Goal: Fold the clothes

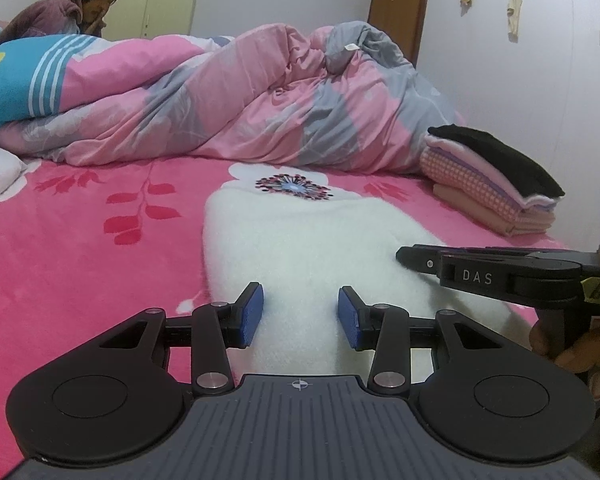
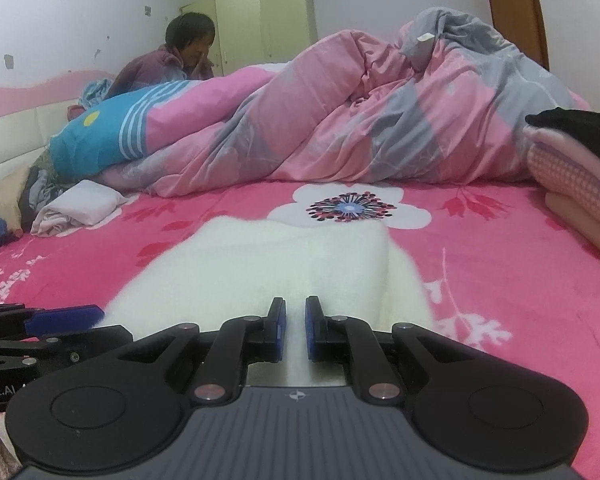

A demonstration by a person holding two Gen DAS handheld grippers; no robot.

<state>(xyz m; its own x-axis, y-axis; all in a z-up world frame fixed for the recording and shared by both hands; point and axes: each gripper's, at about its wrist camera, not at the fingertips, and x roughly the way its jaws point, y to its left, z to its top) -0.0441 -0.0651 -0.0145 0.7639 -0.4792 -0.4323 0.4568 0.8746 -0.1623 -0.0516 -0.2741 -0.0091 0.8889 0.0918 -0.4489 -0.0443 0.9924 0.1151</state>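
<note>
Your left hand-held gripper (image 1: 300, 316) is spread over the white fleece garment (image 1: 312, 236), pads clear. Right hand-held gripper (image 2: 296, 330) pinches a fold of it. Garment lies near on the pink bed (image 1: 80, 232); folded stack (image 1: 496, 184) far right.

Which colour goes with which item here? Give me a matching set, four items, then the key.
Items:
1. garment on top of the folded stack
2. fleece garment in front of the grippers
3. pillow at the far left
4. gripper pads

Colours:
A. dark blue
B. black
C. white
D. light blue with white stripes

Pairs: 1-B, 2-C, 3-D, 4-A
</note>
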